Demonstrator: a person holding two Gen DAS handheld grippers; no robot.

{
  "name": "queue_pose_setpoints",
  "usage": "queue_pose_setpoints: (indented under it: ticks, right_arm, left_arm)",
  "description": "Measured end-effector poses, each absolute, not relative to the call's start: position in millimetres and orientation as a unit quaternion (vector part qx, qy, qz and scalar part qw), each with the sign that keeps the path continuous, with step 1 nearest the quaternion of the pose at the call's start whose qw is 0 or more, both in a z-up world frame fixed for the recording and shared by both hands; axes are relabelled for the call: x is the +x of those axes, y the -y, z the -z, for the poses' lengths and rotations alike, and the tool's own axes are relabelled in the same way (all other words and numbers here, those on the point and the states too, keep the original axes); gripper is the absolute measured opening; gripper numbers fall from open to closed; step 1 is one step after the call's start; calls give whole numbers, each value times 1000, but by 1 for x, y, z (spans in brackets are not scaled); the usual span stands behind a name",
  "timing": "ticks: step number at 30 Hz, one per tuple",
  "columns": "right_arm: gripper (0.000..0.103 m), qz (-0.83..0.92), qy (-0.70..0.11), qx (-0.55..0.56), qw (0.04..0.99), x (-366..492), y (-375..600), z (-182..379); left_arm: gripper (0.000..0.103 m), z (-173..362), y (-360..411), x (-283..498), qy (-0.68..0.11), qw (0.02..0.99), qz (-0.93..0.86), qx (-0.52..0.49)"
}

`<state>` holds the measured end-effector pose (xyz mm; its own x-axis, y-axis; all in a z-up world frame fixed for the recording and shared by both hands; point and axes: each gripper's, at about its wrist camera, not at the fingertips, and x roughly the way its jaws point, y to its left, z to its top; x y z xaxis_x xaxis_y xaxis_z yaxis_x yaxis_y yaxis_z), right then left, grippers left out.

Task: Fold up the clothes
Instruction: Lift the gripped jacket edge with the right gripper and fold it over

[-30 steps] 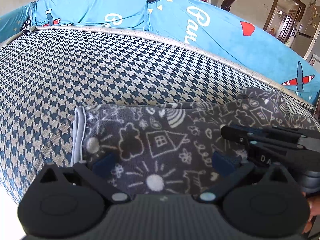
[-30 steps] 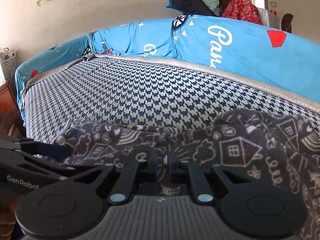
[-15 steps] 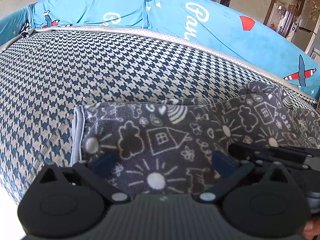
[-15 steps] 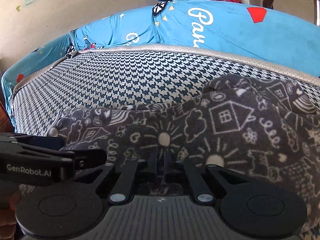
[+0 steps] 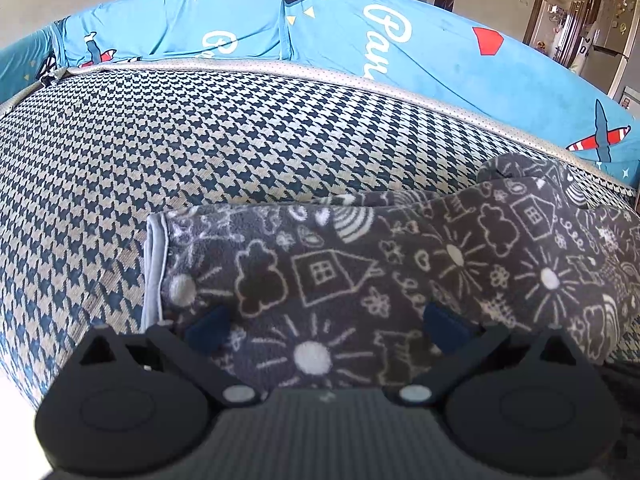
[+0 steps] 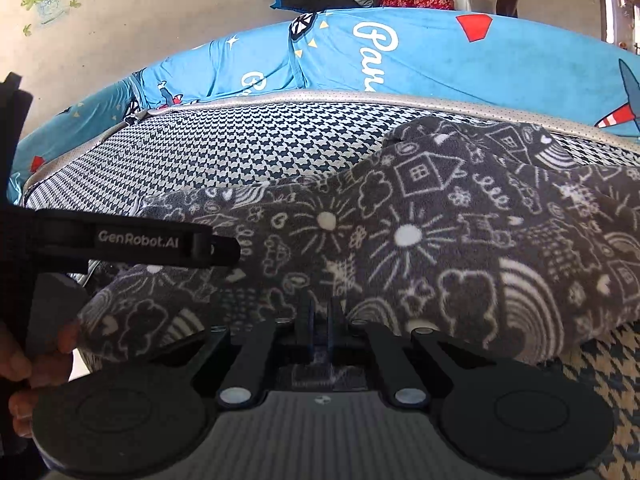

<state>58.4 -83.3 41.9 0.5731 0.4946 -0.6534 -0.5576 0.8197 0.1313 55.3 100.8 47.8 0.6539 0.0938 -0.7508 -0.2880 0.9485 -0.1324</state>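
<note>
Two grippers work the grey doodle-print garment (image 5: 360, 280) on the houndstooth bed (image 5: 200, 140): right gripper (image 6: 319, 316), clamped on fabric, has lifted its edge higher, progressing a fold; left gripper (image 5: 324, 324) stays spread.

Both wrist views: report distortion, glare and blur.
Left wrist view: fisheye bows the houndstooth cushion; overexposed white at the bottom-left corner; grey patterned garment sharp. Right wrist view: same barrel curve, dark vignette corners, bright doorway at the right edge; the right gripper close and slightly soft.
</note>
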Motion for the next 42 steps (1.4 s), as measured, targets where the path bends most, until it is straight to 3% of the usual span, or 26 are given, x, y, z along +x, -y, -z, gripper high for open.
queue_pose_setpoints:
  ticks: [28, 42]
  right_arm:
    - [3, -280, -334, -30, 900, 26, 99, -35]
    - [3, -283, -335, -21, 899, 23, 104, -34]
  left_arm:
    - [103, -51, -92, 1, -349, 914, -124, -168]
    - [103, -50, -83, -31, -346, 920, -126, -138]
